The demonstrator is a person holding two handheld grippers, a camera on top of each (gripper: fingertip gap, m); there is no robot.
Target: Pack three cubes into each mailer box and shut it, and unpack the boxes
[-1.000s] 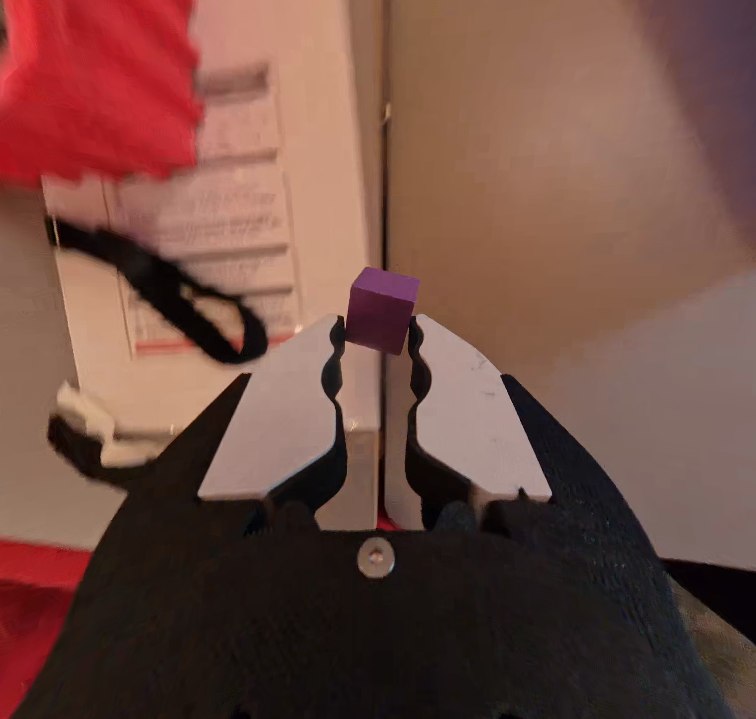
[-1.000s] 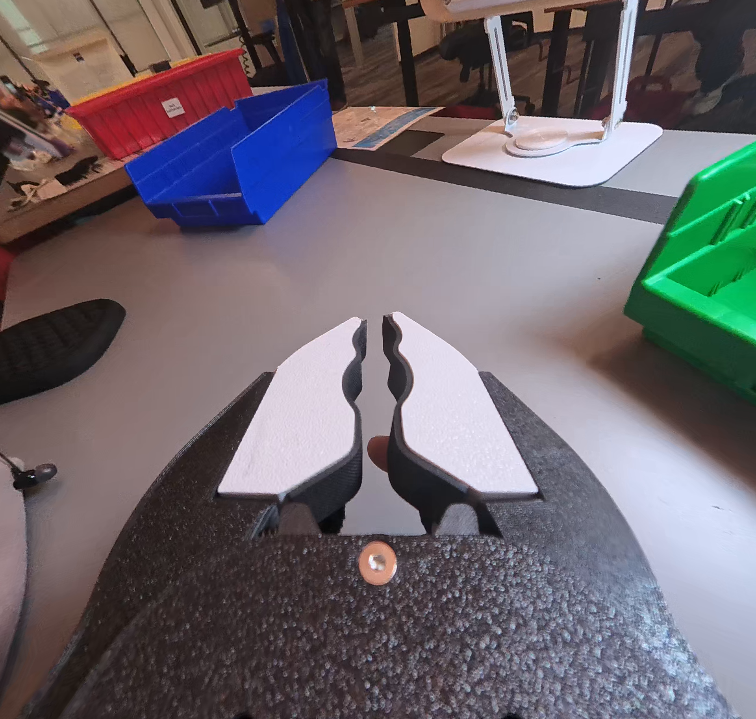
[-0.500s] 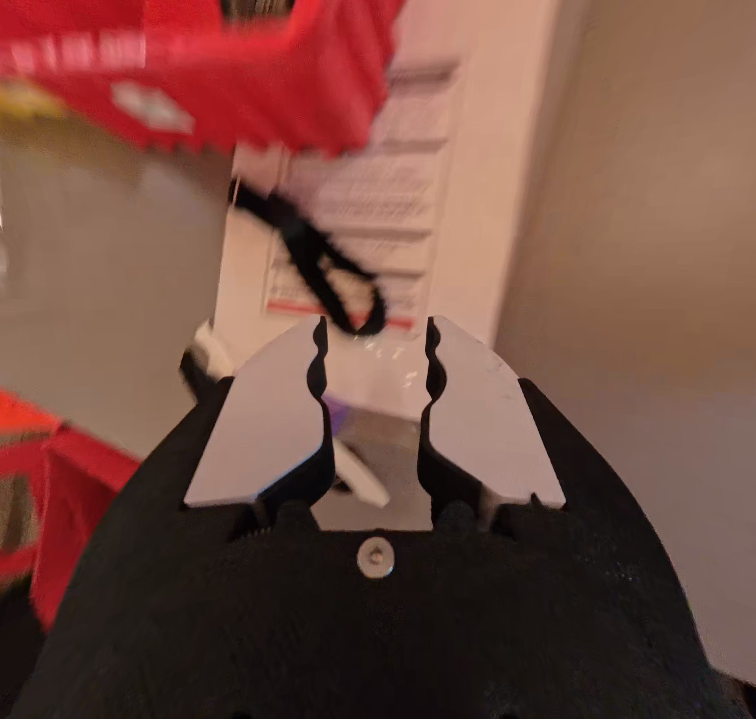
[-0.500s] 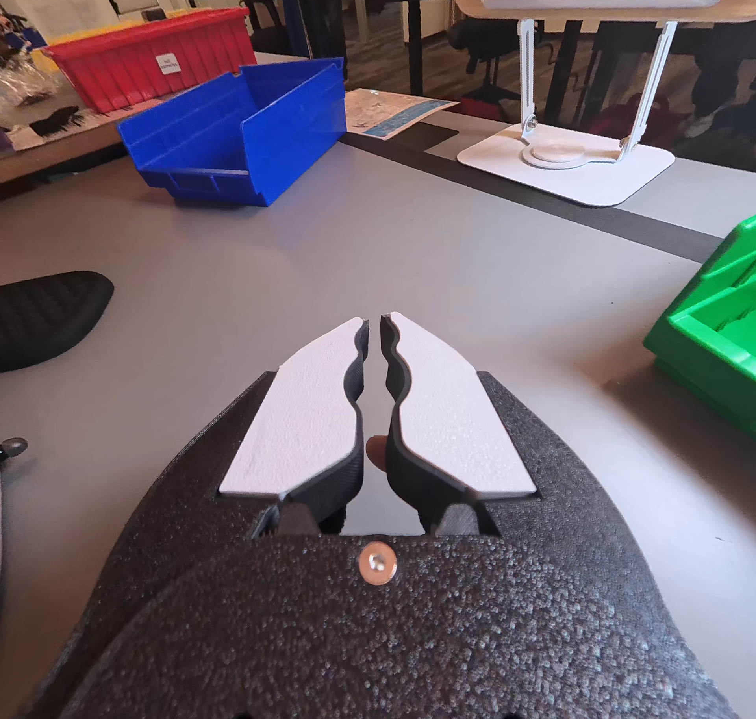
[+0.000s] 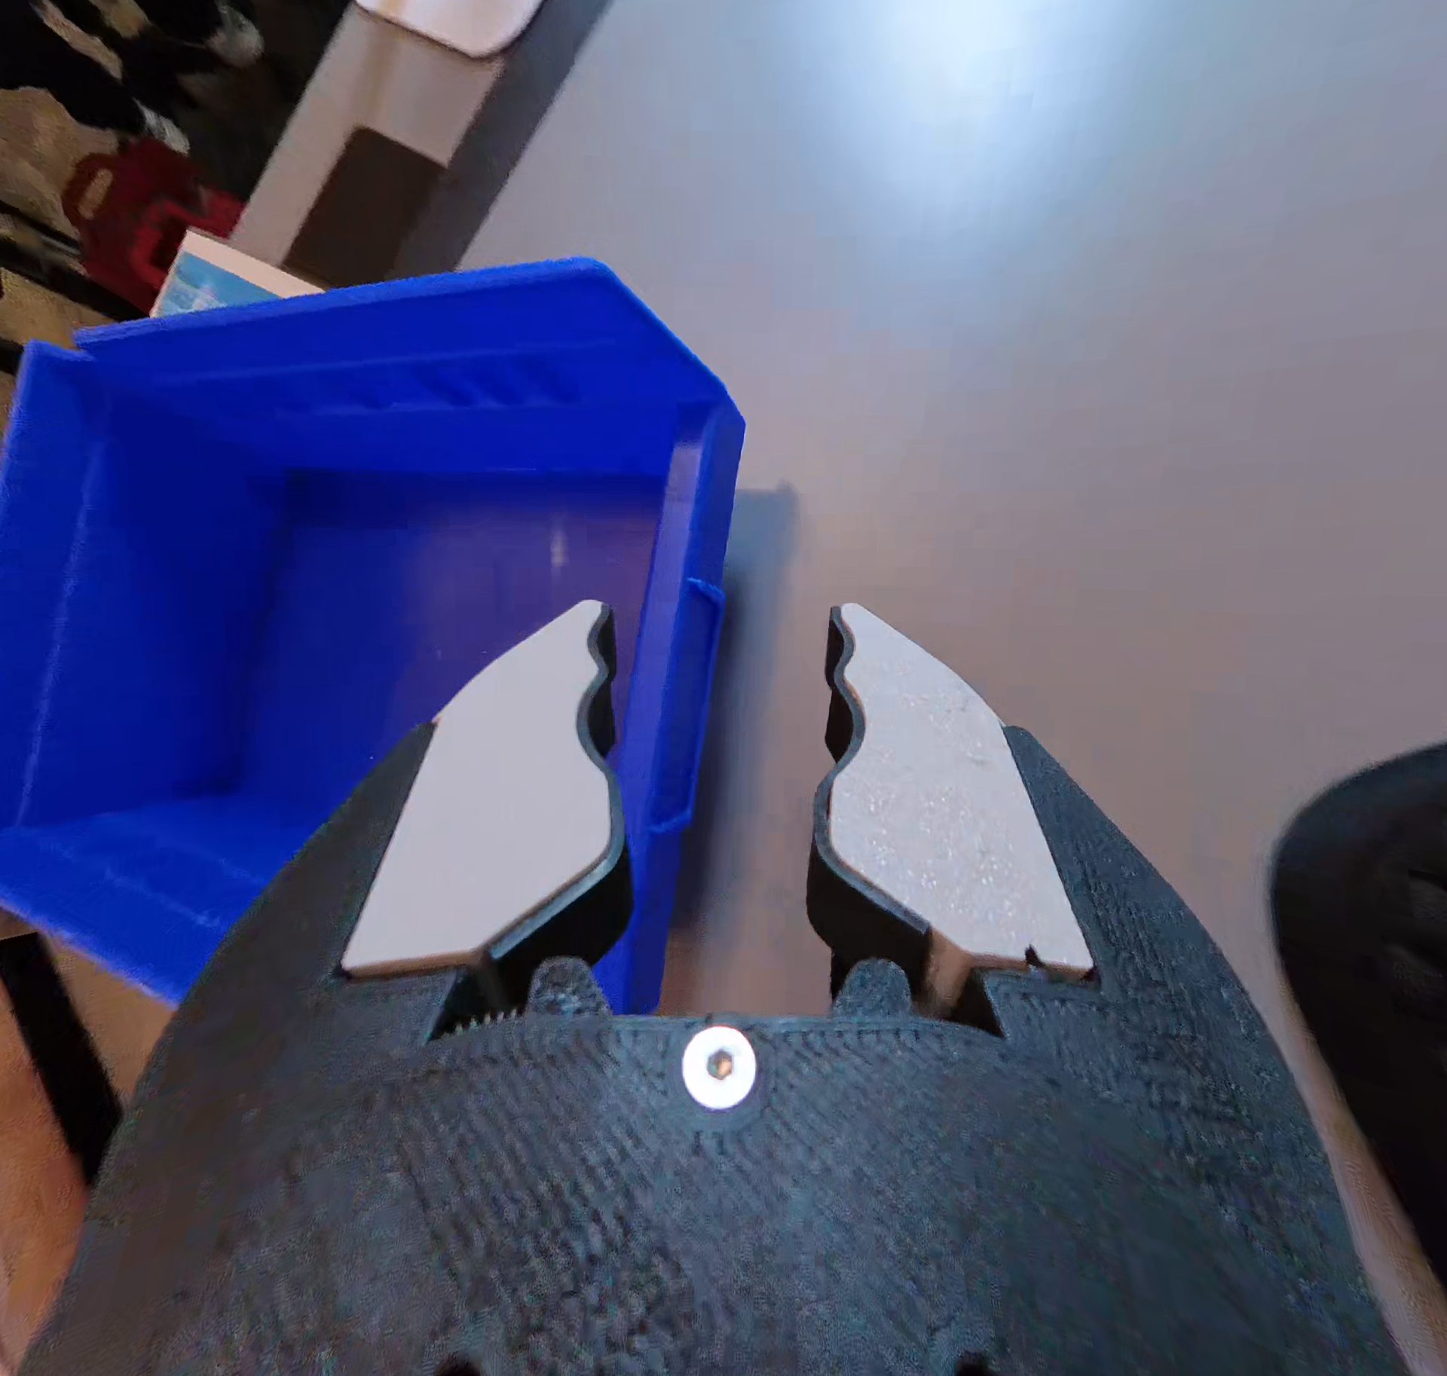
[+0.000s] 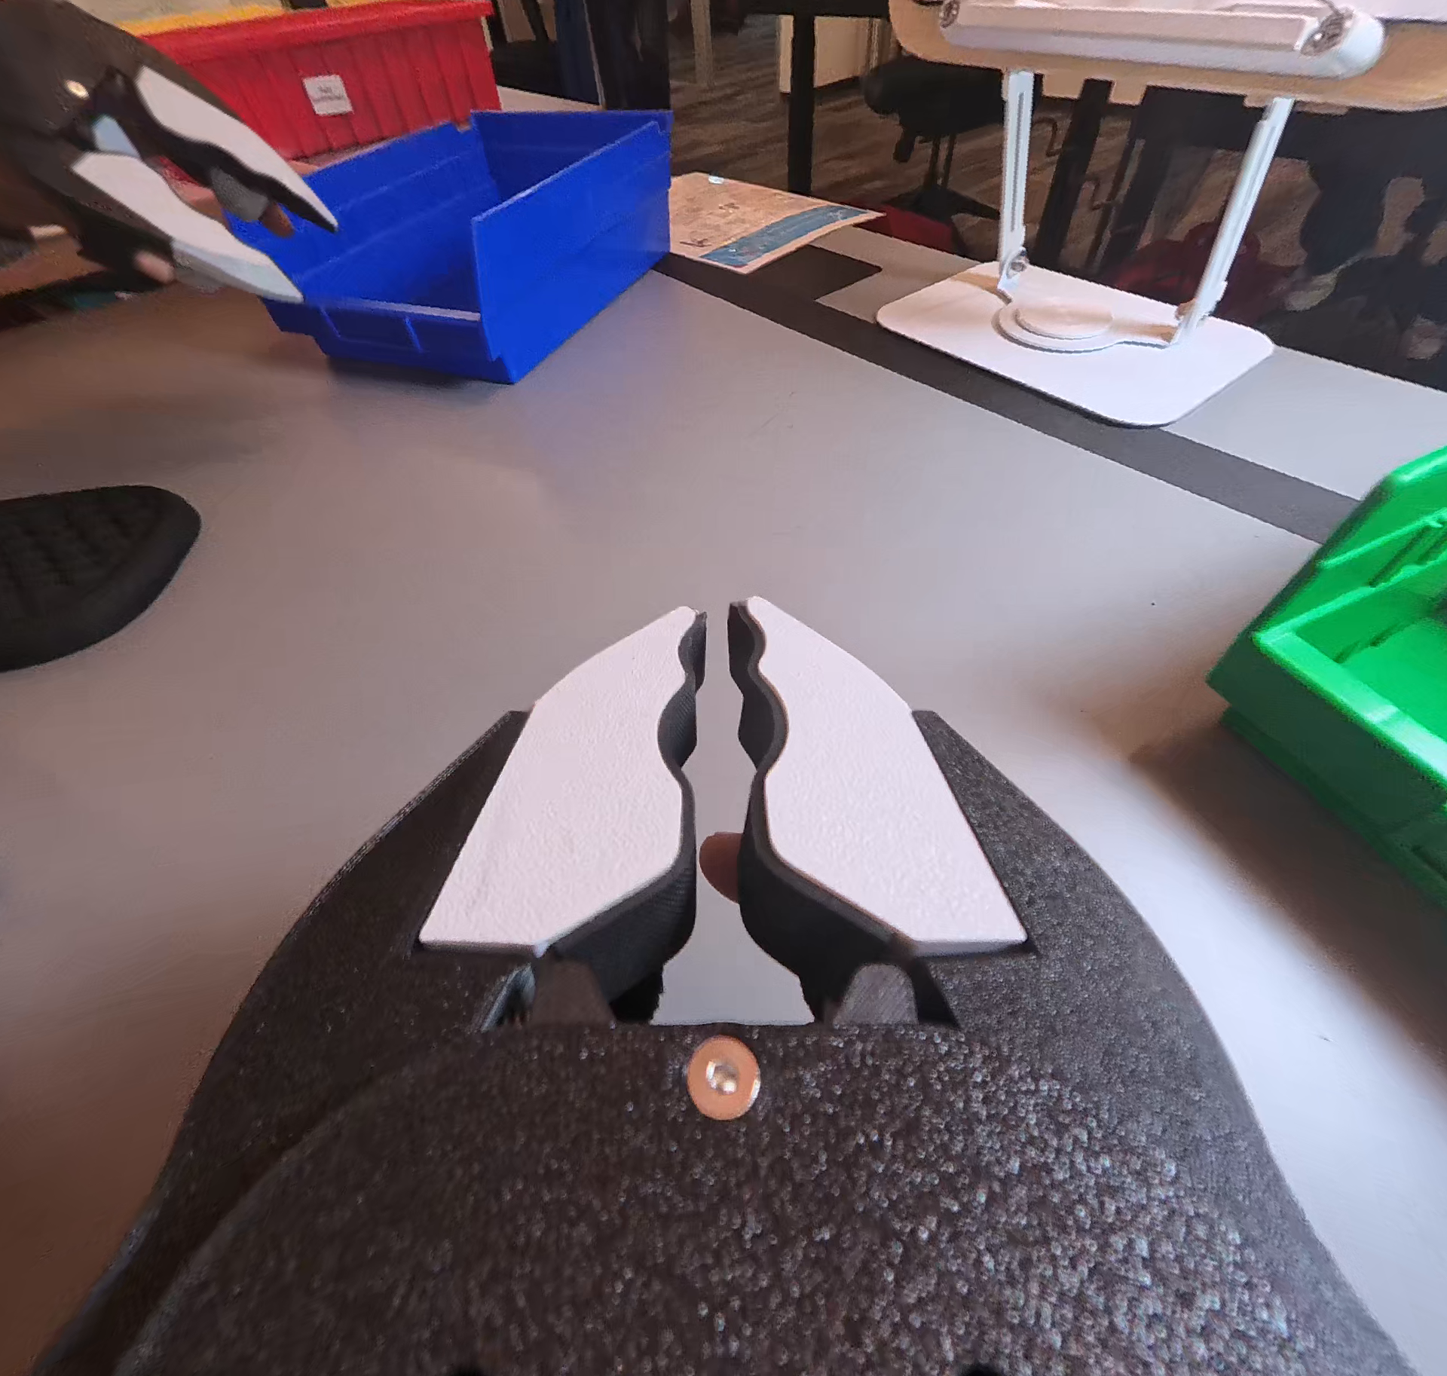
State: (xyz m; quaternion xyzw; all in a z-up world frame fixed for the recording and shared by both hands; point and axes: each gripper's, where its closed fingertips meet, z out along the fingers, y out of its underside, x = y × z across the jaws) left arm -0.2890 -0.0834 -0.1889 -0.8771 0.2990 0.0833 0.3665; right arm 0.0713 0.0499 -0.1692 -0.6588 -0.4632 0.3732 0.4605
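No cube or mailer box shows in either view. My left gripper (image 5: 720, 614) is open and empty. It hovers over the near right wall of a blue bin (image 5: 313, 399), whose visible inside holds nothing. In the right wrist view the left gripper (image 6: 313, 262) shows at the upper left, above the blue bin (image 6: 564, 242). My right gripper (image 6: 716, 610) is shut with nothing between its tips and sits low over the grey table (image 6: 470, 516).
A red bin (image 6: 352, 62) stands behind the blue one. A green bin (image 6: 1347, 673) is at the right edge. A white document stand (image 6: 1080, 336) and a paper sheet (image 6: 767, 230) lie at the back. A black pad (image 6: 78, 563) lies at the left; it also shows in the left wrist view (image 5: 1362, 947). The gap from one gripper's tips to the other's is roughly 40 cm.
My left gripper held a purple cube, opened and lost it from view, then swung away to above the blue bin. My right gripper stayed shut and barely moved.
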